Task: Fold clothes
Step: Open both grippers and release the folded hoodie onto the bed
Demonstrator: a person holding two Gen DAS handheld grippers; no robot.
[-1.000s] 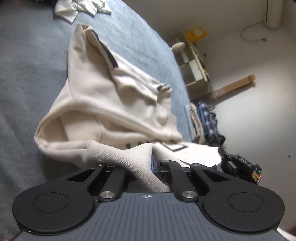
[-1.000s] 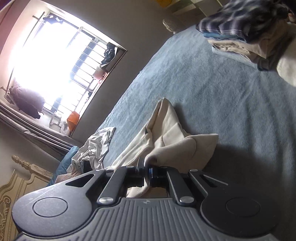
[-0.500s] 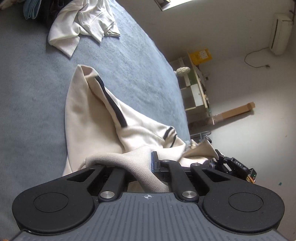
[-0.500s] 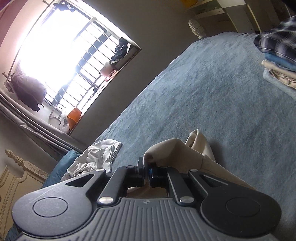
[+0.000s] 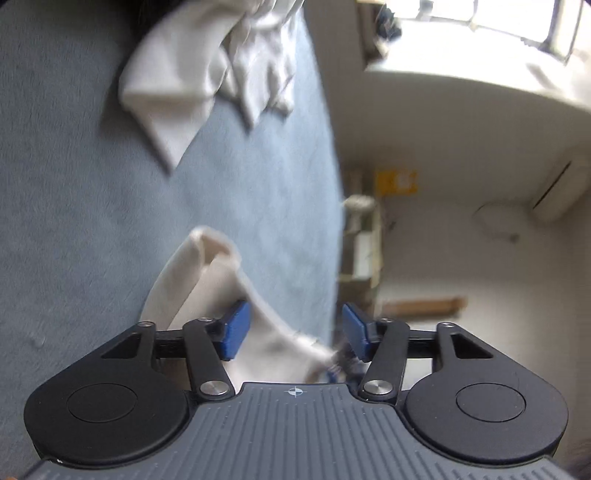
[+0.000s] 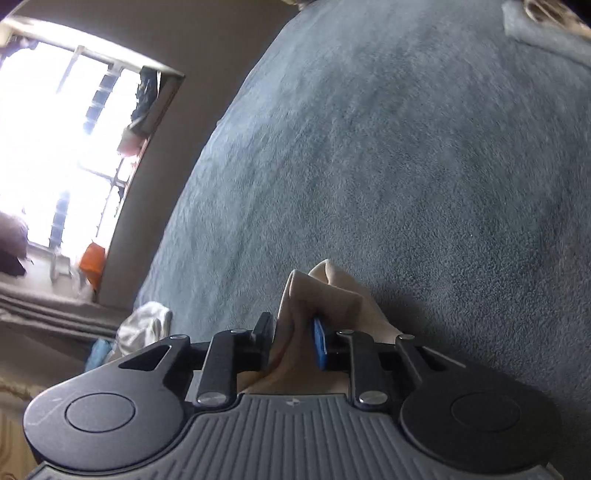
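A cream hoodie [image 5: 207, 280] lies on the blue bedspread [image 5: 74, 221]. In the left wrist view my left gripper [image 5: 291, 334] is open, blue pads wide apart, with a fold of the hoodie lying loose between them. In the right wrist view the hoodie [image 6: 325, 295] bunches up between my right gripper's [image 6: 291, 343] pads. The pads stand a little apart with the cloth still between them, not pinched tight. Most of the hoodie is hidden below both grippers.
A crumpled white garment [image 5: 207, 74] lies farther up the bed, also seen small in the right wrist view [image 6: 144, 328]. A shelf unit [image 5: 362, 251] stands past the bed's edge. A bright barred window [image 6: 55, 147] is on the wall. Folded clothes [image 6: 546, 18] sit at the bed's far corner.
Both grippers have opened and let go of the hoodie, which has dropped onto the bed. Both cameras have swung, so less of the hoodie shows.
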